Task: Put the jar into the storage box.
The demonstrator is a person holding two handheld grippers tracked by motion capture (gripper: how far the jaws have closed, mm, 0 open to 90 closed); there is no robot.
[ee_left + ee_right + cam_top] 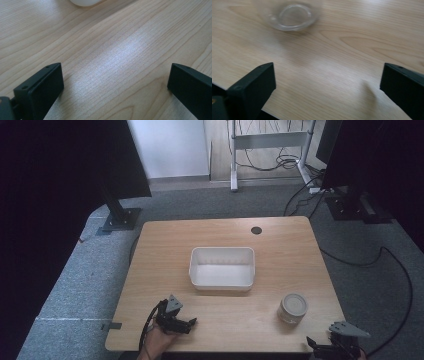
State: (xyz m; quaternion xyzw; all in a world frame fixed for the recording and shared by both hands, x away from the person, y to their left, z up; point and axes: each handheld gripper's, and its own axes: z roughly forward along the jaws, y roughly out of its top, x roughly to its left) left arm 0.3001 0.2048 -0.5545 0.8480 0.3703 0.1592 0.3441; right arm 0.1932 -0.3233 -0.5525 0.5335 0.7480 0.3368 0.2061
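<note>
A light wooden tabletop (280,245) with rounded corners carries a white rectangular plastic bin (222,268) near its middle, open side up and empty as far as the high view shows. To the right of the bin and nearer the person stands a small clear glass jar (293,307) with a pale lid, well apart from the bin. A small dark round hole (256,230) sits in the tabletop near the far edge. The left gripper (187,324), held in a hand (159,341) at the near left edge, hovers low over bare wood; in the left gripper view its two black jaws stand wide apart with nothing between them, and a rounded white corner of the bin (85,2) shows at the top. The right gripper (320,345) sits at the near right corner, just beside the table's edge; in the right gripper view its jaws are likewise spread wide and empty, with the jar (293,16) blurred ahead of them. Grey carpet (75,280) surrounds the table.
</note>
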